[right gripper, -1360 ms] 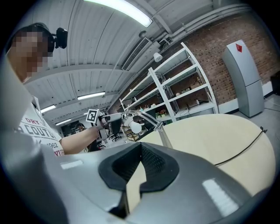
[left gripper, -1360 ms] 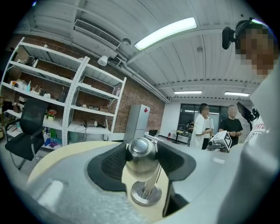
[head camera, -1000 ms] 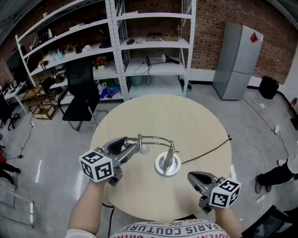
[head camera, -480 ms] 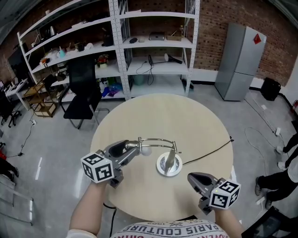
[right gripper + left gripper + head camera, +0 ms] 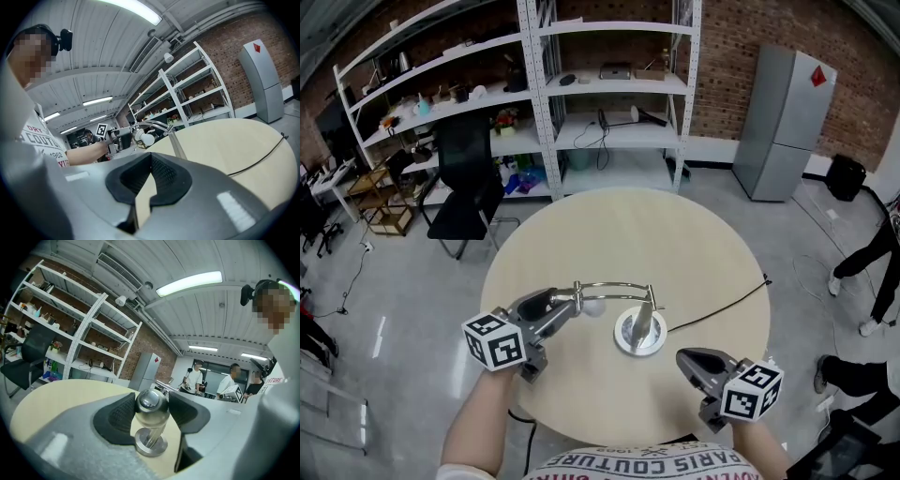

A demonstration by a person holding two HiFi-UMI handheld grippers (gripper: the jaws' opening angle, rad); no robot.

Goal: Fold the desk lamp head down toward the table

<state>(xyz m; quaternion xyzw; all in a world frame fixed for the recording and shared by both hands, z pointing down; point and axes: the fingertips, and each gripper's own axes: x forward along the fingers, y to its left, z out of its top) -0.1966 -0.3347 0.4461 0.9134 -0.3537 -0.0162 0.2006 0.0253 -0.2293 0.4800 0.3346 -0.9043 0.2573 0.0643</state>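
Note:
A chrome desk lamp stands on its round base [image 5: 638,336] on the round beige table [image 5: 628,234]. Its curved arm [image 5: 614,283] arches left to the head with a white bulb [image 5: 594,306]. My left gripper [image 5: 567,300] is shut on the lamp head's end. In the left gripper view a chrome ball knob [image 5: 151,402] sits pinched between both pads. My right gripper [image 5: 682,356] hovers near the table's front right edge, shut and holding nothing. In the right gripper view the bulb [image 5: 146,139] and the upright post [image 5: 177,145] show beyond its tips [image 5: 151,157].
The lamp's black cable [image 5: 717,305] runs from the base to the table's right edge. Behind the table stand white shelves [image 5: 609,94], a black chair [image 5: 469,187] and a grey fridge [image 5: 783,122]. People stand on the floor at the right [image 5: 862,281].
My left gripper and the lamp head in it have sunk a little toward the table. The right gripper has stayed put. A person at the right edge has walked.

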